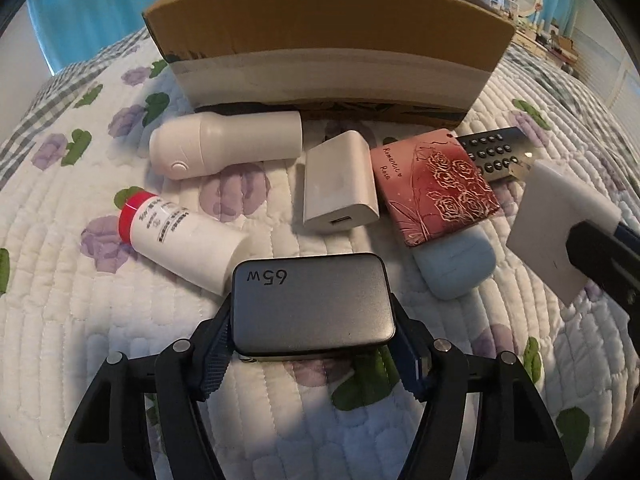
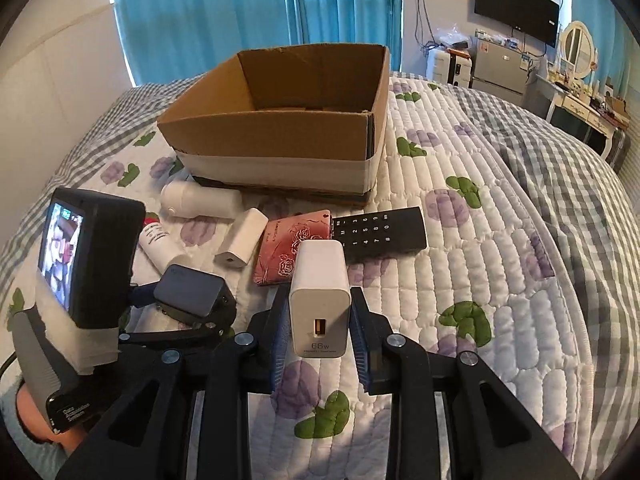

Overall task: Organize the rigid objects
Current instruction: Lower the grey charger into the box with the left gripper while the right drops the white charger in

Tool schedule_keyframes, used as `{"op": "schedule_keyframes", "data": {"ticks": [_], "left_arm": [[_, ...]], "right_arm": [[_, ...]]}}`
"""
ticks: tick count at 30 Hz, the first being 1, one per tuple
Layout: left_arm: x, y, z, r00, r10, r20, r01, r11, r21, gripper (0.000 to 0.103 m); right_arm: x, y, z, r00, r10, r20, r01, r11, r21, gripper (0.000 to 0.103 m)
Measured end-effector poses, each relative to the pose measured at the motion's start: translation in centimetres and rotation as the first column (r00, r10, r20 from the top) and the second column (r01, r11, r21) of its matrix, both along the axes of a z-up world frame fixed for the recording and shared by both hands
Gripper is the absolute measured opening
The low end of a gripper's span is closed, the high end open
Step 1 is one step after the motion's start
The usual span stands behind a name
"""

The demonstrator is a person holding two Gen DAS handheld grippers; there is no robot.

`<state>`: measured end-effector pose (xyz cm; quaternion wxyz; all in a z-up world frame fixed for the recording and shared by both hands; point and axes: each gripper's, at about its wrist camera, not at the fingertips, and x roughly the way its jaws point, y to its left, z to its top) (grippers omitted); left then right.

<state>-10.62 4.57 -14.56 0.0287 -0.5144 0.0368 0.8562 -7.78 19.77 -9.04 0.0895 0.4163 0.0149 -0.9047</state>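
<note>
My left gripper (image 1: 314,334) is shut on a grey 65w charger (image 1: 312,304), held just above the quilt; it also shows in the right wrist view (image 2: 188,292). My right gripper (image 2: 318,330) is shut on a white 66w charger (image 2: 320,300), seen at the right of the left wrist view (image 1: 560,228). An open cardboard box (image 2: 280,140) stands behind the objects. On the quilt lie a white cylinder device (image 1: 224,144), a red-capped white bottle (image 1: 180,236), a white adapter (image 1: 338,184), a pink rose-patterned case (image 1: 436,184), a light blue case (image 1: 456,268) and a black remote (image 2: 380,232).
The bed carries a white floral quilt (image 2: 460,272) with a grey checked blanket (image 2: 580,184) at the right. Blue curtains hang behind. A TV, fridge and dresser with a mirror stand at the far right.
</note>
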Motion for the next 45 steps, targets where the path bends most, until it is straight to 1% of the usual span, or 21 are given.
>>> {"op": "schedule_keyframes", "data": {"ticks": [4, 8, 9, 11, 13, 15, 17, 18, 22, 24, 26, 27, 29, 30, 32, 34, 39, 43, 45], "left_arm": [[1.1, -0.2, 1.3, 0.999, -0.016, -0.029, 0.016, 1.0, 0.009, 0.069], [2.3, -0.7, 3.8, 0.996, -0.028, -0.083, 0.029, 0.999, 0.018, 0.069], [3.0, -1.0, 4.9, 0.994, -0.028, -0.109, 0.03, 0.999, 0.019, 0.069], [3.1, -1.6, 6.6, 0.99, -0.026, -0.141, 0.028, 0.999, 0.018, 0.069], [3.7, -1.9, 9.1, 0.98, -0.03, -0.195, 0.034, 0.999, 0.016, 0.069], [3.4, -2.7, 11.5, 0.969, -0.036, -0.246, 0.041, 0.999, 0.014, 0.069], [3.7, -3.6, 13.5, 0.959, -0.042, -0.282, 0.047, 0.999, 0.012, 0.069], [3.3, -3.8, 14.9, 0.952, -0.046, -0.304, 0.052, 0.999, 0.012, 0.069], [1.3, -3.8, 18.3, 0.929, -0.066, -0.363, 0.07, 0.998, -0.004, 0.069], [-0.4, -3.9, 19.4, 0.922, -0.071, -0.38, 0.078, 0.997, 0.003, 0.068], [-2.8, -3.7, 20.0, 0.924, -0.065, -0.376, 0.076, 0.997, 0.013, 0.068], [-4.5, -3.3, 20.1, 0.925, -0.071, -0.374, 0.08, 0.997, 0.008, 0.068], [-6.6, -2.7, 20.0, 0.921, -0.072, -0.383, 0.078, 0.997, 0.001, 0.068], [-8.0, -2.2, 19.6, 0.917, -0.088, -0.389, 0.093, 0.996, -0.005, 0.068], [-9.7, -1.8, 18.8, 0.918, -0.101, -0.383, 0.112, 0.994, 0.005, 0.068], [-12.0, -1.1, 17.1, 0.928, -0.106, -0.356, 0.115, 0.993, 0.004, 0.068], [-15.5, 0.2, 12.8, 0.941, -0.136, -0.311, 0.133, 0.991, -0.034, 0.068], [-16.4, 0.6, 10.6, 0.947, -0.145, -0.285, 0.138, 0.989, -0.044, 0.068], [-16.8, 0.6, 9.8, 0.956, -0.138, -0.257, 0.133, 0.99, -0.038, 0.07]], "right_arm": [[0.5, -0.3, 0.7, 0.999, 0.004, -0.038, -0.003, 1.0, 0.018, 0.027], [1.2, -0.7, 2.1, 0.996, 0.013, -0.086, -0.009, 0.999, 0.038, 0.027], [1.4, -0.9, 2.6, 0.995, 0.015, -0.097, -0.01, 0.999, 0.049, 0.027], [1.6, -1.0, 3.5, 0.993, 0.017, -0.117, -0.009, 0.998, 0.066, 0.027], [1.9, -1.2, 4.8, 0.99, 0.021, -0.142, -0.01, 0.997, 0.078, 0.027], [1.9, -1.2, 6.4, 0.986, 0.027, -0.165, -0.014, 0.997, 0.077, 0.027], [1.7, -1.3, 8.1, 0.982, 0.035, -0.185, -0.022, 0.997, 0.07, 0.027], [1.5, -1.3, 9.1, 0.98, 0.041, -0.195, -0.028, 0.997, 0.068, 0.027], [0.3, -1.6, 13.5, 0.963, 0.07, -0.259, -0.051, 0.995, 0.081, 0.027], [-0.8, -1.6, 15.2, 0.954, 0.076, -0.289, -0.056, 0.995, 0.077, 0.027], [-2.4, -1.7, 16.5, 0.947, 0.077, -0.313, -0.062, 0.996, 0.06, 0.027], [-3.5, -1.9, 17.0, 0.944, 0.079, -0.322, -0.064, 0.996, 0.057, 0.027], [-5.9, -2.3, 17.4, 0.938, 0.072, -0.338, -0.056, 0.997, 0.056, 0.027], [-6.9, -2.4, 17.4, 0.938, 0.07, -0.34, -0.054, 0.997, 0.056, 0.027], [-9.2, -2.6, 16.8, 0.941, 0.064, -0.332, -0.051, 0.998, 0.046, 0.027], [-11.7, -2.6, 15.5, 0.949, 0.052, -0.312, -0.047, 0.999, 0.024, 0.027], [-16.1, -2.1, 12.0, 0.963, 0.04, -0.267, -0.035, 0.999, 0.025, 0.027], [-17.8, -1.1, 9.2, 0.975, 0.035, -0.22, -0.034, 0.999, 0.012, 0.027], [-17.8, -0.3, 8.0, 0.979, 0.034, -0.202, -0.033, 0.999, 0.007, 0.027]]}}
